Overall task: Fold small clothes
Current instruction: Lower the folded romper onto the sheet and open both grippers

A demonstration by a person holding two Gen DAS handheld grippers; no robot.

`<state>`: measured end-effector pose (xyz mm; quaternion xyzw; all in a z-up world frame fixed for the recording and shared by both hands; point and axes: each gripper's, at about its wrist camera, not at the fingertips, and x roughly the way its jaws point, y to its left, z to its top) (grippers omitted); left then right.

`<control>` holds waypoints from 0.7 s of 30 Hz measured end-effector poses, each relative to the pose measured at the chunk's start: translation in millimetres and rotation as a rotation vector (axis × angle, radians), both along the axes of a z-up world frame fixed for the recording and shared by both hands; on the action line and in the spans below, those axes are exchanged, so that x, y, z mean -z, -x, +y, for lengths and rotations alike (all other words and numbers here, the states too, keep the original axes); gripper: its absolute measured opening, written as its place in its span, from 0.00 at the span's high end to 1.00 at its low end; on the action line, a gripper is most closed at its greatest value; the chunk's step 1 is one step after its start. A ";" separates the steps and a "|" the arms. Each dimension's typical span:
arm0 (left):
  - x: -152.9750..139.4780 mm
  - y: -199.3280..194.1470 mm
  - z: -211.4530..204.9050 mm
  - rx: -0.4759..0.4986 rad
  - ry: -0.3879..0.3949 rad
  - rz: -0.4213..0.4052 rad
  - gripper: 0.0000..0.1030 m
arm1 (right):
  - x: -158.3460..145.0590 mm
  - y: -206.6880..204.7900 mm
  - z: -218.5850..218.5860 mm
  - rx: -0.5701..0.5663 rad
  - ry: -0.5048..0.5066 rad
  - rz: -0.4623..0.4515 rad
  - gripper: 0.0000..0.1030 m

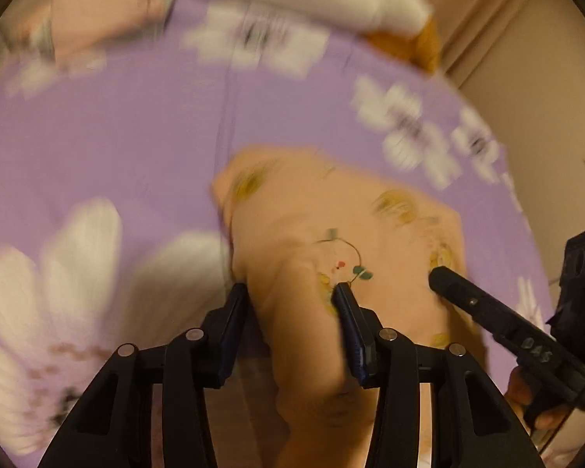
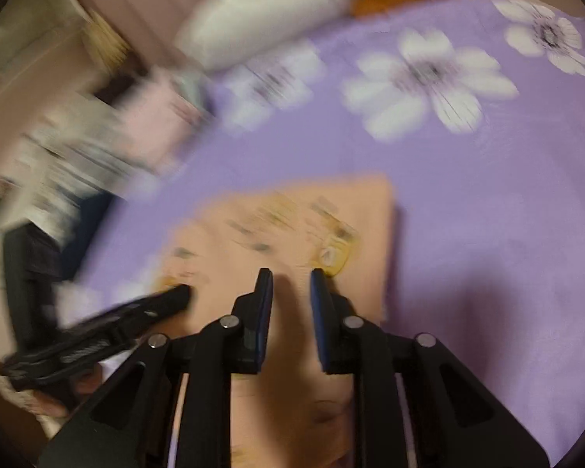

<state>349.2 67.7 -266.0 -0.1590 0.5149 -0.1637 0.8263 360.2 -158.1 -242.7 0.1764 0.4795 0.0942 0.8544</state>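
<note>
Garment: peach cotton baby garment with small yellow prints (image 1: 343, 210), lying on the purple flowered bedsheet (image 1: 117, 136).
Left claw (image 1: 292, 292): spread, cloth bunched between the jaws, pads not pressing.
Right claw (image 2: 291, 275): jaws a narrow gap apart over the cloth; whether they pinch a fold I cannot tell.
Handling: probably light, limp, creasing easily.
Hold: likely the near hem, one corner per claw.
Beyond: white pillow (image 2: 269, 7).
</note>
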 end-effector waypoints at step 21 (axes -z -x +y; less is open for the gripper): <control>1.9 75.2 -0.4 0.018 -0.072 -0.037 0.48 | -11.4 62.6 7.4 -0.069 -0.082 0.043 0.91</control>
